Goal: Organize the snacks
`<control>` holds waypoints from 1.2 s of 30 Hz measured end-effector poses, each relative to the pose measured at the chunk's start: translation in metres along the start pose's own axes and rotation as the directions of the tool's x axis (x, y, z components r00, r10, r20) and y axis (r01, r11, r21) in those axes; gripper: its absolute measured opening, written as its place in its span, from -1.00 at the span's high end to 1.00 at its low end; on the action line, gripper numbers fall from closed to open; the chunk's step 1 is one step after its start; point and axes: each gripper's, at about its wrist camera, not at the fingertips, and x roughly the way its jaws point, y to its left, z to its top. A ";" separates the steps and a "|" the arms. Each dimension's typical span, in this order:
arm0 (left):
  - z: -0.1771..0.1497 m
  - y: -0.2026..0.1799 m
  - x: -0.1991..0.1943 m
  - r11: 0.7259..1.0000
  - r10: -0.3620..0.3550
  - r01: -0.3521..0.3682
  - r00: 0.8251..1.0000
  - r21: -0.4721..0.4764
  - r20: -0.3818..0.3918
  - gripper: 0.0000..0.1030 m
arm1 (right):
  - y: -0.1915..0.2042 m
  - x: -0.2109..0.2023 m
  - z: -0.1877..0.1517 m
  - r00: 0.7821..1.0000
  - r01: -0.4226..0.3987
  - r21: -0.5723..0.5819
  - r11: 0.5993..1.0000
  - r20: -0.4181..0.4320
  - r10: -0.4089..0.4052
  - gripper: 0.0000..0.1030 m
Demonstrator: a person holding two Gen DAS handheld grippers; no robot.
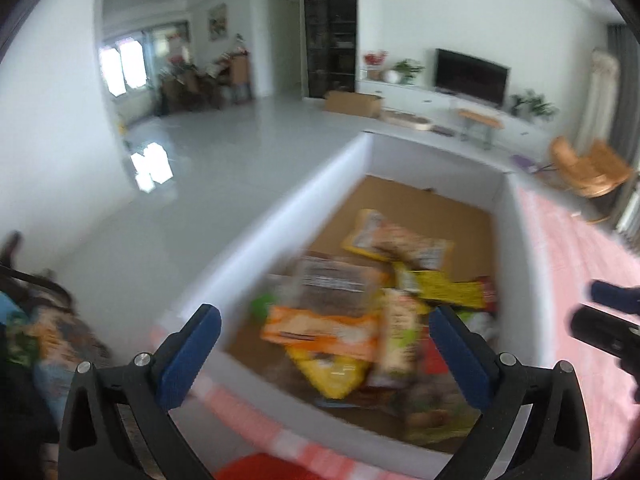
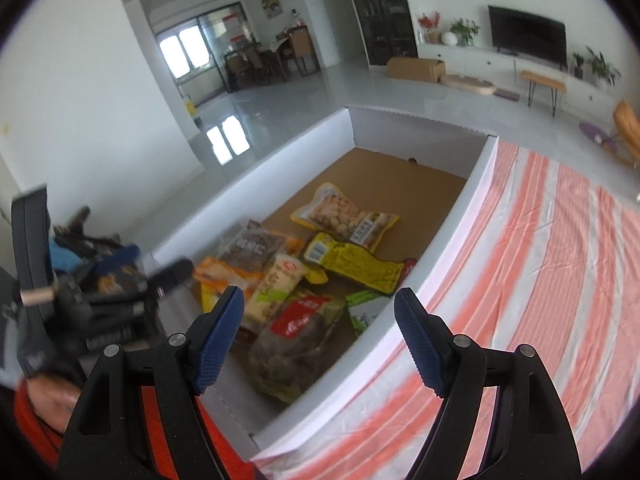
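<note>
A white box [image 1: 524, 264] with a brown cardboard floor holds several snack packets: an orange packet [image 1: 324, 332], a brown-labelled packet [image 1: 336, 280], a yellow packet [image 1: 448, 288] and a peanut packet [image 1: 400, 240]. My left gripper [image 1: 325, 324] is open and empty, above the box's near end. The box [image 2: 448, 240] also shows in the right wrist view, with the peanut packet [image 2: 348, 216], the yellow packet [image 2: 356, 260], a cream packet [image 2: 276, 284] and a red-labelled bag [image 2: 296, 340]. My right gripper [image 2: 320, 308] is open and empty above the box's near right wall.
The box sits on a red and white striped cloth [image 2: 540, 280]. More snack packets [image 1: 52, 332] lie outside the box at the left. The left gripper [image 2: 120, 296] shows at the left of the right wrist view. A grey floor and living room lie behind.
</note>
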 end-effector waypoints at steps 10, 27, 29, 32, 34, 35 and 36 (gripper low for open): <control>-0.005 0.012 -0.006 0.999 0.036 -0.036 0.999 -0.025 0.026 -1.00 | 0.015 0.003 -0.001 0.995 0.088 -0.047 0.995 -0.044 -0.090 -0.67; -0.007 -0.003 -0.032 0.996 0.069 -0.073 0.996 0.057 0.062 -1.00 | 0.034 -0.010 0.002 0.986 0.163 -0.064 0.985 -0.024 -0.165 -0.67; -0.007 0.001 -0.031 0.997 0.058 -0.060 0.997 0.045 0.053 -1.00 | 0.037 -0.011 0.001 0.986 0.164 -0.073 0.984 -0.021 -0.166 -0.67; -0.007 0.004 -0.029 0.998 0.051 -0.052 0.998 0.027 0.038 -1.00 | 0.040 -0.010 0.001 0.985 0.166 -0.081 0.983 -0.023 -0.169 -0.67; -0.006 0.005 -0.029 0.998 0.053 -0.054 0.998 0.025 0.037 -1.00 | 0.041 -0.009 0.000 0.985 0.167 -0.086 0.982 -0.025 -0.170 -0.67; -0.005 0.005 -0.028 0.998 0.054 -0.055 0.998 0.025 0.037 -1.00 | 0.041 -0.009 0.000 0.985 0.168 -0.087 0.982 -0.025 -0.171 -0.67; -0.005 0.006 -0.028 0.998 0.056 -0.057 0.998 0.025 0.037 -1.00 | 0.041 -0.008 0.001 0.985 0.169 -0.088 0.982 -0.026 -0.172 -0.67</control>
